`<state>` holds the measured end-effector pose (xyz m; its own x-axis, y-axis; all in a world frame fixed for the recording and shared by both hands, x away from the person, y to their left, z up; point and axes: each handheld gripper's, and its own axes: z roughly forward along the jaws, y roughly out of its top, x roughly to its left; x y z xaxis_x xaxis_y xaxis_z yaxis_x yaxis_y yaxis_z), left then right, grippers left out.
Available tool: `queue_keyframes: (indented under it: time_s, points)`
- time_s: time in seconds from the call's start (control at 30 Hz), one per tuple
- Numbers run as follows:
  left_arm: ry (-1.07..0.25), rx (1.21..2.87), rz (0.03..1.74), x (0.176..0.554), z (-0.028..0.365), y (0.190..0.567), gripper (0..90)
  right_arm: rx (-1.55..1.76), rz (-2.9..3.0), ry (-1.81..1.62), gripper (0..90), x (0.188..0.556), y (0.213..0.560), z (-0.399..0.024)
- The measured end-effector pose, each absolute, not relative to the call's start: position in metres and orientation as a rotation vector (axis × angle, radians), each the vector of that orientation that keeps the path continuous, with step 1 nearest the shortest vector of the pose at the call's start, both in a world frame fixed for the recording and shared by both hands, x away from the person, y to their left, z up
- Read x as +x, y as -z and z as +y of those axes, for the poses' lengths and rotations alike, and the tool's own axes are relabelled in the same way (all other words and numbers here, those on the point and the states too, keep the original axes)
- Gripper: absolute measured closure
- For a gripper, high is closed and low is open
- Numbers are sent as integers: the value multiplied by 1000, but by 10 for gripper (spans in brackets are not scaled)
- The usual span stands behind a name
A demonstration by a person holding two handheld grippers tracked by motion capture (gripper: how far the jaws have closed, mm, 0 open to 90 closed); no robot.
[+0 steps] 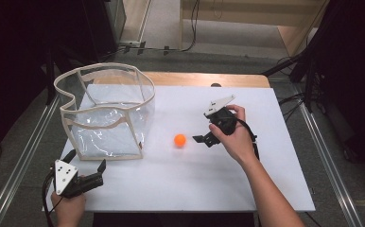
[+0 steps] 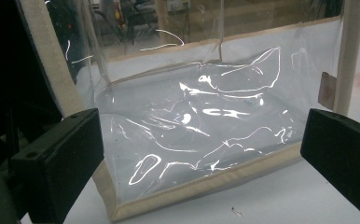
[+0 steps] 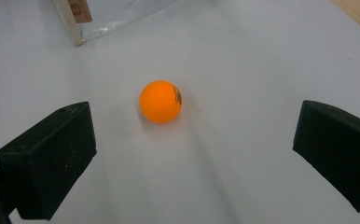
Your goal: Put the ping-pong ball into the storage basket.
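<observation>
Black jaws of my right hand-held gripper point(image 1: 200, 138) stand wide apart with nothing between them yet; the orange ball point(image 3: 161, 101) lies on the white desk point(image 1: 228, 184) just ahead, apart from both. I judge this the reach before the grasp: I must ease forward, straddle it, then close gently. My left hand-held gripper point(image 1: 87, 161), also apart, faces the clear bag point(image 2: 197, 135).

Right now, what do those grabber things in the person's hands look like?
Each gripper is black, with two flat, blocky jaws. The left gripper carries a grey three-cornered plate with small dark dots on top, and so does the right gripper. Black cables trail from both. The forearms are bare, with no sleeves.
</observation>
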<state>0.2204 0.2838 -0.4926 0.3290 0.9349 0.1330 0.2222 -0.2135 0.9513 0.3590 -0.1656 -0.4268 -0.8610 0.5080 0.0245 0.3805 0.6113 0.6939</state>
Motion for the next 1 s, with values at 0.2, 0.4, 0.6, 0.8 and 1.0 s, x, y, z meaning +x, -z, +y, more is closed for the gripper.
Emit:
queue_keyframes:
  time_s: [0.2,0.4,0.6,0.8,1.0]
  points:
    - [-960,1665,1058,220,284,493,0,726,2690,-1057,0,361,431,-159]
    - [-959,1666,1058,221,284,493,0,719,2714,-1033,0,363,434,-152]
    - [-960,1667,1057,220,284,493,0,712,2735,-1017,0,365,436,-147]
    - [-959,1666,1058,221,284,492,0,702,2751,-995,0,366,438,-144]
    - [-960,1668,1058,221,284,493,0,689,2766,-978,0,368,439,-139]
